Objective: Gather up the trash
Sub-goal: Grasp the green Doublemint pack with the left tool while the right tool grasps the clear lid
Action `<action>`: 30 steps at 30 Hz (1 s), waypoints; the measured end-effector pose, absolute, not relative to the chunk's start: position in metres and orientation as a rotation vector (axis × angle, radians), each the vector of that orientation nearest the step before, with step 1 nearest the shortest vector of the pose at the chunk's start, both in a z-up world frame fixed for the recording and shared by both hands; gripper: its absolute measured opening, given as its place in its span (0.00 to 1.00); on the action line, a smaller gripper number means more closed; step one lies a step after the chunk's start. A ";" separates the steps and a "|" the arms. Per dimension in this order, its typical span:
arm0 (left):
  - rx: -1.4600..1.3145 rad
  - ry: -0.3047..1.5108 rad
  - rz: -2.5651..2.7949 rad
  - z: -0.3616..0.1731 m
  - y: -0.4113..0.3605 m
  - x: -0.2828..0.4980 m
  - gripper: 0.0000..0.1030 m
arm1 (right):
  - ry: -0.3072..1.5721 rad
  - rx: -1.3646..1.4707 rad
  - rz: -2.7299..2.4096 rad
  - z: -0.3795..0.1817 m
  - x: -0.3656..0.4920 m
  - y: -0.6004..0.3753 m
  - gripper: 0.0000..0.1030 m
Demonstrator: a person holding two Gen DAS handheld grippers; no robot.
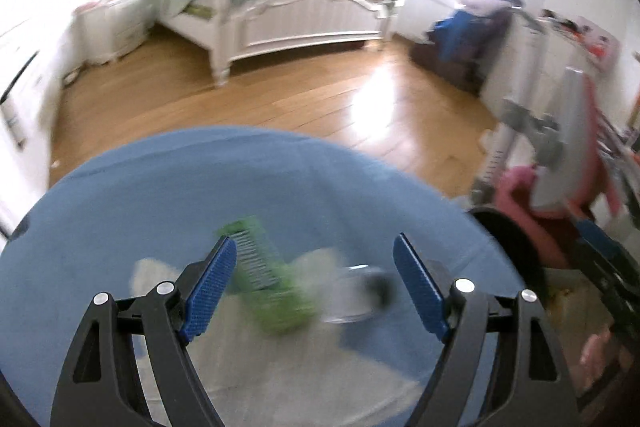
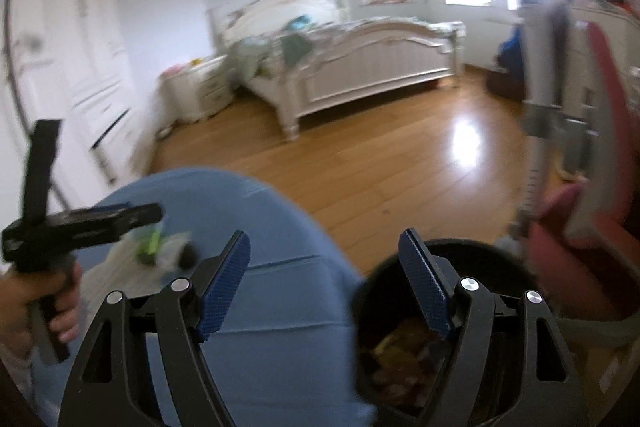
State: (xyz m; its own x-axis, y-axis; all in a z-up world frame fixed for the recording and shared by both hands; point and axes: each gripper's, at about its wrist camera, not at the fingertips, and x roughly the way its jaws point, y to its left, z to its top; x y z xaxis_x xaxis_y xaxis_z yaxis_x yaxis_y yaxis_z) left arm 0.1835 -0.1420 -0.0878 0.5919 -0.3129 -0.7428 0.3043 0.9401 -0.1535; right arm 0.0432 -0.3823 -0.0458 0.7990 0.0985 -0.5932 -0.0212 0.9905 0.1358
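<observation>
Two pairs of tongs stand wide open, and neither has hold of anything. The left tongs (image 1: 314, 279) hang over a round bench (image 1: 160, 195) covered in blue cloth, their blue pads spread either side of a small heap of trash: a green wrapper (image 1: 268, 291) with a printed white panel, lying on crumpled white paper (image 1: 280, 367), and just beside it a clear plastic piece with a dark end (image 1: 360, 293). Blur hides whether the pads touch any of it; a gap shows on both sides. The right tongs (image 2: 326, 279) point past the bench's edge, straddling the rim of a black bin (image 2: 376, 303) that stands on the wooden floor (image 2: 360, 155) close against the bench; brownish scraps (image 2: 404, 347) lie inside it. In the right wrist view a hand (image 2: 48, 303) grips the black handle of the left tongs above the heap. A white bed (image 2: 360, 67) stands well apart across the room.
</observation>
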 end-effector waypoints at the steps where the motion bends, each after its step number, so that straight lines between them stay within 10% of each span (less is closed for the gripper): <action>1: -0.016 0.884 -0.341 -0.093 -0.137 0.187 0.78 | 0.658 0.113 0.097 -0.047 0.048 -0.371 0.74; 8: 0.034 0.929 -0.322 -0.121 -0.129 0.208 0.70 | 0.762 0.017 0.261 -0.061 0.081 -0.309 0.74; 15: 0.055 0.900 -0.386 -0.122 -0.103 0.211 0.33 | 0.852 -0.122 0.354 -0.081 0.114 -0.269 0.74; 30: -0.028 0.860 -0.493 -0.106 -0.056 0.178 0.31 | 0.960 -0.191 0.488 -0.102 0.167 -0.219 0.51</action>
State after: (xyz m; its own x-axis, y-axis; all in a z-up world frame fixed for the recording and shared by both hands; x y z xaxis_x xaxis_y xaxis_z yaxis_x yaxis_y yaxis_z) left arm 0.1782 -0.0562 -0.1061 0.5478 -0.4274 -0.7192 0.4053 0.8876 -0.2188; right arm 0.1667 -0.2187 -0.1021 0.4758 0.3135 -0.8218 -0.4795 0.8757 0.0564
